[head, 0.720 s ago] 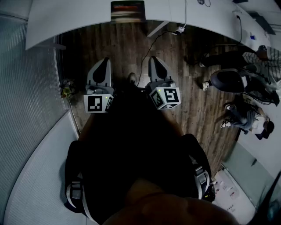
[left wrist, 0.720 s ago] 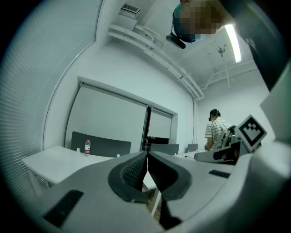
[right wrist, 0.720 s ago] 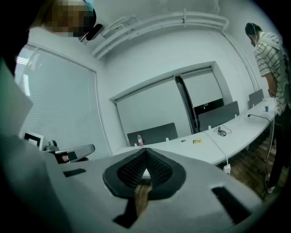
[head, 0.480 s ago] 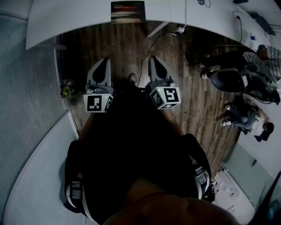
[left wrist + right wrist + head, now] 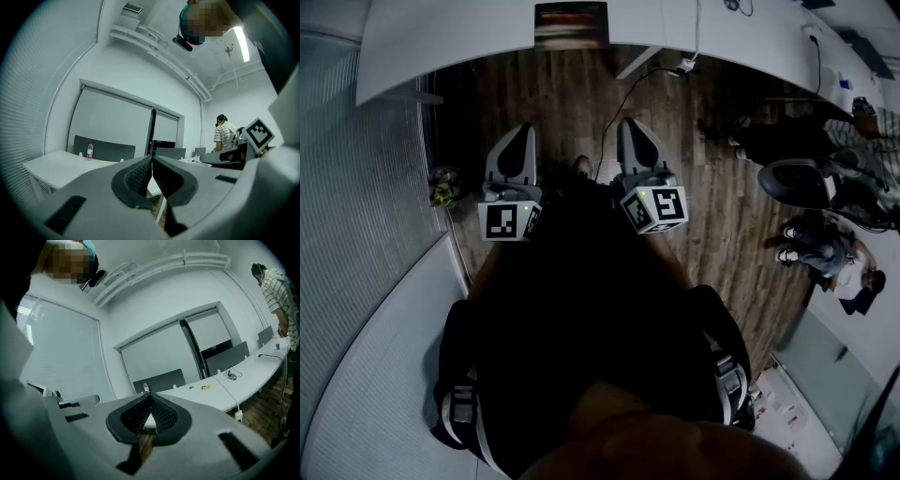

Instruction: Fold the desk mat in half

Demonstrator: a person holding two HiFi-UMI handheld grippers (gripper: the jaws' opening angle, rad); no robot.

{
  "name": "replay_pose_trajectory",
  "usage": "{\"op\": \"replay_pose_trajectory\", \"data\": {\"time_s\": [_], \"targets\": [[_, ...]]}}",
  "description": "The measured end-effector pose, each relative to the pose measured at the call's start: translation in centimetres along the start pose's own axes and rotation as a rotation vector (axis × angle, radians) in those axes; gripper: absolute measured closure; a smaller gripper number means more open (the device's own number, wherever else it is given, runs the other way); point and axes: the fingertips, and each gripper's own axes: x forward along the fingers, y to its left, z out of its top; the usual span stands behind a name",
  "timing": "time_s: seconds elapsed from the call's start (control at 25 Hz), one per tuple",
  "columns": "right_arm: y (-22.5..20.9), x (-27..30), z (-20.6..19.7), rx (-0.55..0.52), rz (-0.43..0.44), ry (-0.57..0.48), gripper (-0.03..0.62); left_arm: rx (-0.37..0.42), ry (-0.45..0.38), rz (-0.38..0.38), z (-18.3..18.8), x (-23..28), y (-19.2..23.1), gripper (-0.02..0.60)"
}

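Note:
A dark rectangular desk mat (image 5: 572, 23) lies on the white desk (image 5: 450, 37) at the top of the head view, far ahead of both grippers. My left gripper (image 5: 523, 129) and right gripper (image 5: 630, 126) are held side by side in front of the person's dark torso, above the wooden floor. Both point toward the desk and hold nothing. In the left gripper view the left gripper (image 5: 152, 160) has its ribbed pads pressed together. The right gripper (image 5: 151, 397) shows the same in the right gripper view. Neither gripper view shows the mat.
A cable and power strip (image 5: 682, 64) lie on the floor under the desk. An office chair (image 5: 792, 183) and seated people are at the right. A small object (image 5: 442, 187) sits by the left wall. A water bottle (image 5: 89, 151) stands on a white table; a person in a striped shirt (image 5: 225, 133) stands beyond.
Both grippers stay where they were. The office chair and the people at the right have shifted slightly.

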Motion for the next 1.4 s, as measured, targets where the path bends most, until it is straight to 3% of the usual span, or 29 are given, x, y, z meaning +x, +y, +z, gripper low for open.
{"op": "replay_pose_trajectory", "data": {"time_s": [0.6,0.72,1.12,1.4], "targets": [[-5.5,2.2,0.8,0.02,0.051,0.019,0.594,0.002,-0.033,0.136,0.8,3.5,-0.9,0.575],[-5.8,3.8,0.7,0.017,0.053,0.017,0.594,0.024,-0.041,0.13,0.9,4.7,0.3,0.575],[-5.3,11.0,1.2,-0.009,0.0,0.025,0.594,-0.003,-0.05,0.084,1.2,10.2,6.8,0.575],[-4.6,17.6,1.4,-0.041,-0.062,0.014,0.594,0.0,0.033,-0.009,-0.6,14.3,12.1,0.575]]}}
